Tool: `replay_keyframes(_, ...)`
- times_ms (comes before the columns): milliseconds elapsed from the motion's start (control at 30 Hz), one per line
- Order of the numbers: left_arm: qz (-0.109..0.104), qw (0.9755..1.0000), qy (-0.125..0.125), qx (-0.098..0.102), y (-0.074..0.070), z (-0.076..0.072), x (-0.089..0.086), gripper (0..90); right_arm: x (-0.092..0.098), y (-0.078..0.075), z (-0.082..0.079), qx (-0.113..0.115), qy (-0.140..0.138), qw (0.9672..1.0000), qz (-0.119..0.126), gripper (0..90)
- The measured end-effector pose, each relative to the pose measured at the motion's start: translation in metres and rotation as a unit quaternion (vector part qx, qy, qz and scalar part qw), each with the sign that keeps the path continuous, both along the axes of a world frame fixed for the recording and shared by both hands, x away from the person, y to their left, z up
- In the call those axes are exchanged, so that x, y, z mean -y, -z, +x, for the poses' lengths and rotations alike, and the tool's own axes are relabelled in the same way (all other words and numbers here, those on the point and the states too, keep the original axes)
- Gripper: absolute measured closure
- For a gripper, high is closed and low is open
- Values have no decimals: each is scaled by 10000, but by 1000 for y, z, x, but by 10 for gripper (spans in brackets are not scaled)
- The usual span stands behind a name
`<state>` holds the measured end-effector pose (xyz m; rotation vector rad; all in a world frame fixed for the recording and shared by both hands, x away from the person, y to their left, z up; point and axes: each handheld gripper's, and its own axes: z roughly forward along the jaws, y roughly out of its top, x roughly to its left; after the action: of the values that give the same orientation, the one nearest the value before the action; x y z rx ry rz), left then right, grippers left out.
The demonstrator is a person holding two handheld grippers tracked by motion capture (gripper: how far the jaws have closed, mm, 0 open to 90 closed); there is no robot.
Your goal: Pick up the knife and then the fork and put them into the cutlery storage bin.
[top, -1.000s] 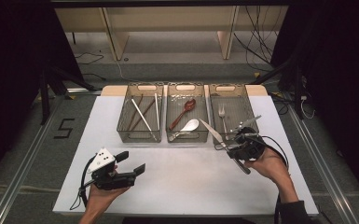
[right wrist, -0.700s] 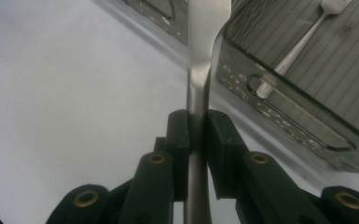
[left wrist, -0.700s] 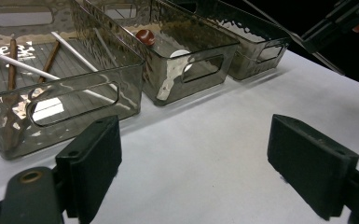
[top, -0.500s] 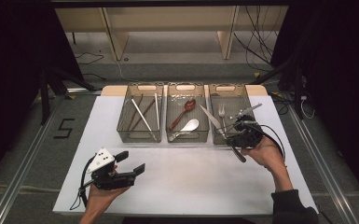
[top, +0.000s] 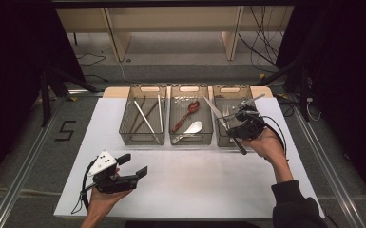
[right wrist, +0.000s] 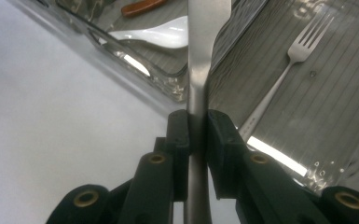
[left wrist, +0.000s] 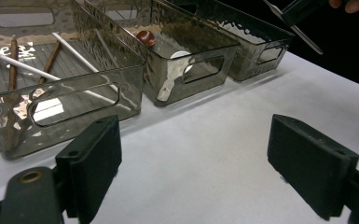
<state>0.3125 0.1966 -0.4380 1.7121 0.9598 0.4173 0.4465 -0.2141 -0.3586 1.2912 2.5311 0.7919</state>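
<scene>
Pinched flat between the closed jaws of the right gripper (right wrist: 196, 126): a long, flat, silver metal knife (right wrist: 198, 56), gripped partway along, with the blade running forward and the handle trailing back toward the hand.

Compared with a second ago, carried forward off the bare white tabletop (top: 195, 180) and now held over the near edge of the right-hand smoked clear plastic bin (top: 231, 89). In the high view, blade slanting up and left across the wall shared with the middle smoked plastic bin (top: 191, 88). Not yet inside either; held clear of the bin floor, as far as can be told.

Already lying in that right-hand bin: a silver metal fork (right wrist: 303, 44). In the middle bin: a white ceramic soup spoon (top: 192, 128) and a dark red spoon (top: 190, 110). In the left-hand smoked plastic bin (top: 148, 88): white and brown chopsticks (top: 145, 116).

Judging from that layout, looks like cutlery sorting by kind, with the knife probably bound for the fork's bin. Means the carry is nearly over and the drop is next: swing the blade right so it clears the shared wall, lower, then release. Risk of the tip catching the rim or tipping into the spoon bin.

As for the left gripper (top: 133, 165): unmoved near the front left of the table, jaws spread wide with nothing between them, pointed toward the bins.
</scene>
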Motion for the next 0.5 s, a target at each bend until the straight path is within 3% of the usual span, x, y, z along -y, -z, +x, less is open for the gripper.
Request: replay_keyframes(500,5,10000,5,-4,0,0,0,172,11,-6,32,-26,542,9985,85,803)
